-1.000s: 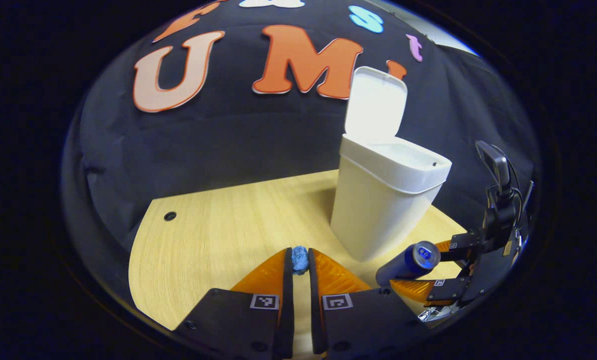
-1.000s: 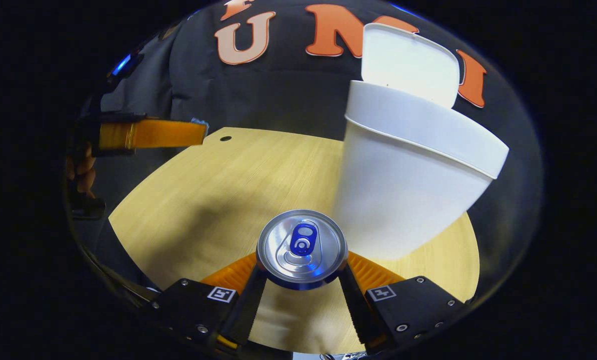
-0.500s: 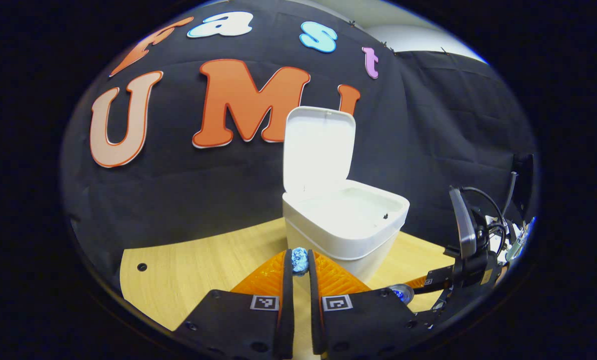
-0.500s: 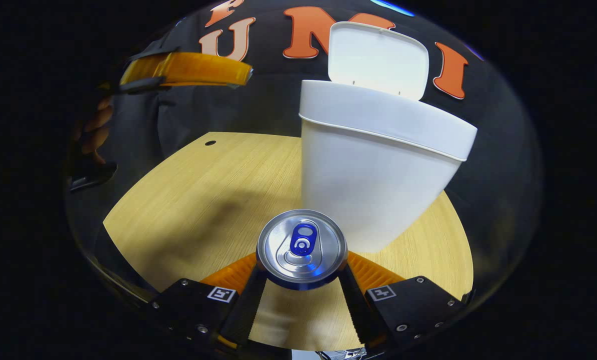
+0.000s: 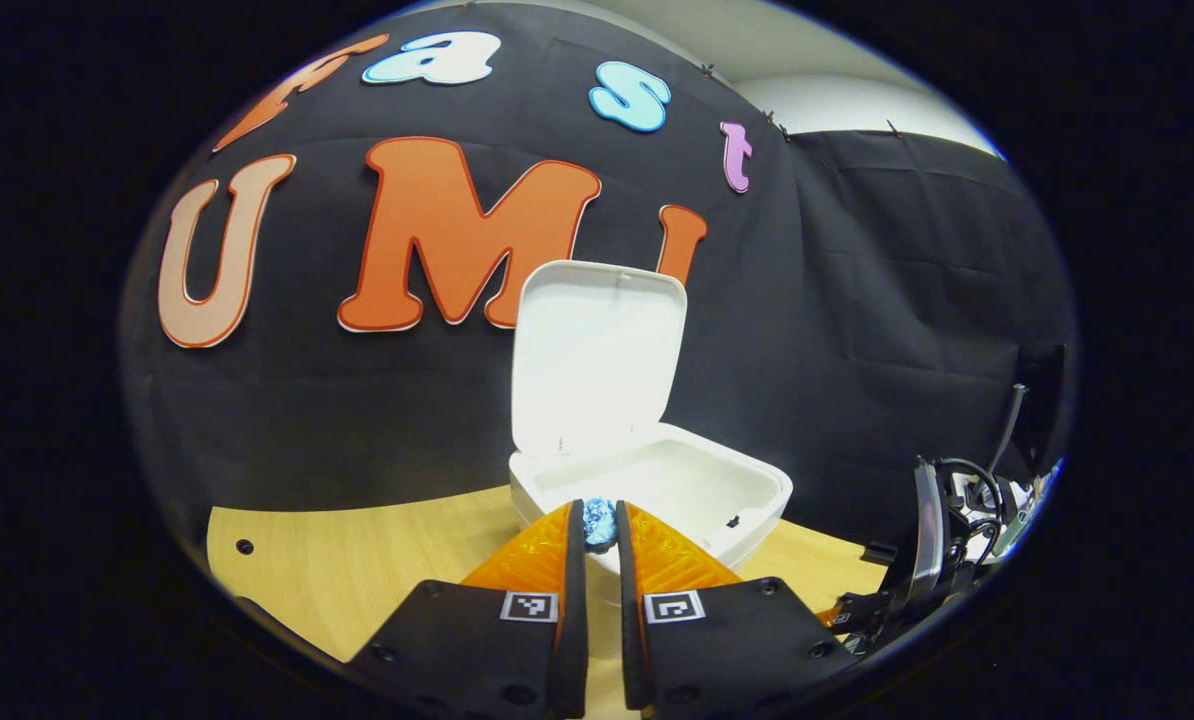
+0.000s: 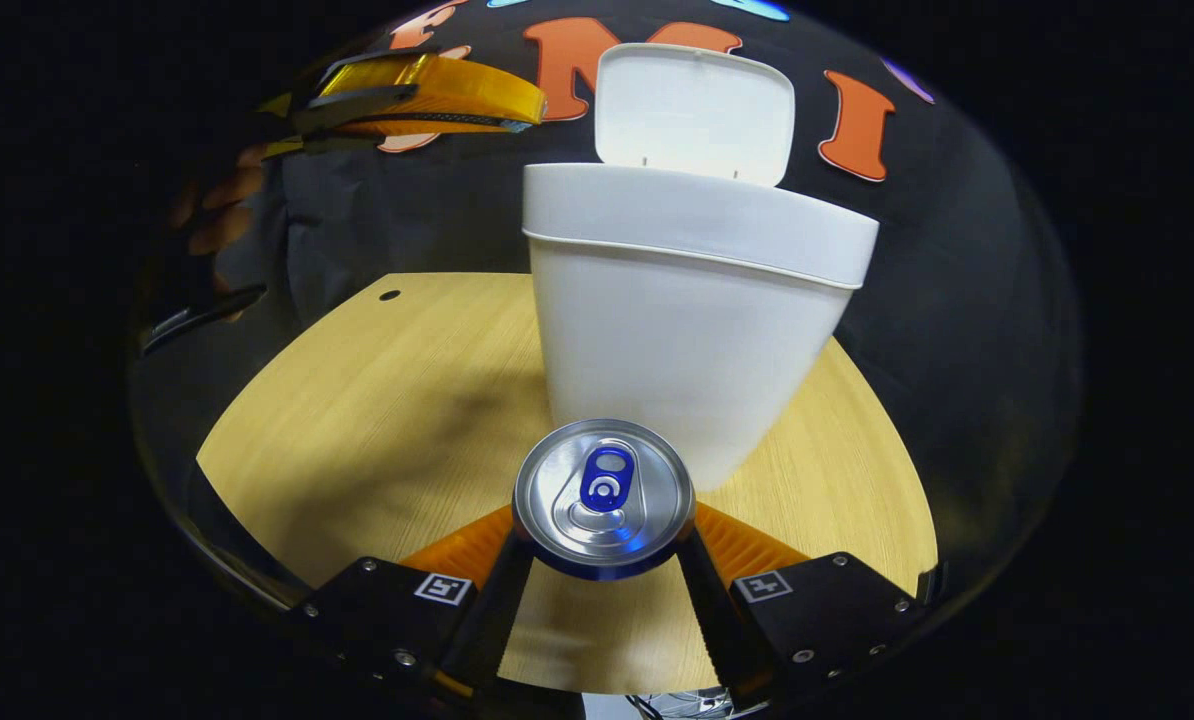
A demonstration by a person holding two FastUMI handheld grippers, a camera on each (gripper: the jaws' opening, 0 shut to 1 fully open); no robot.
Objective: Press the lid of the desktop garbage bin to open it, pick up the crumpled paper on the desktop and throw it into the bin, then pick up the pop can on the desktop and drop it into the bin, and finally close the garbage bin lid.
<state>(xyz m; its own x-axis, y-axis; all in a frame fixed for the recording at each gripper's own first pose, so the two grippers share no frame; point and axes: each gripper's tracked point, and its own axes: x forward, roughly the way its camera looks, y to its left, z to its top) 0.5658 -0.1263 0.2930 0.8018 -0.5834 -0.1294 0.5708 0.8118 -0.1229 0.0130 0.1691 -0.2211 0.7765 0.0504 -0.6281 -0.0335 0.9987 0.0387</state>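
The left hand-held gripper [image 5: 597, 525] pinches the crumpled paper [image 5: 598, 522] over the rim of the open garbage bin [image 5: 657, 485]. The right hand-held gripper [image 6: 605, 545] clamps the pop can [image 6: 604, 497] above the desk [image 6: 407, 400], before the bin.

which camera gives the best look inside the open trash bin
The left gripper view: it looks down past the raised lid into the bin, showing its rim and inner opening, with the crumpled paper held at the near rim. The right gripper view sees the bin's outer wall from low down, its interior hidden.
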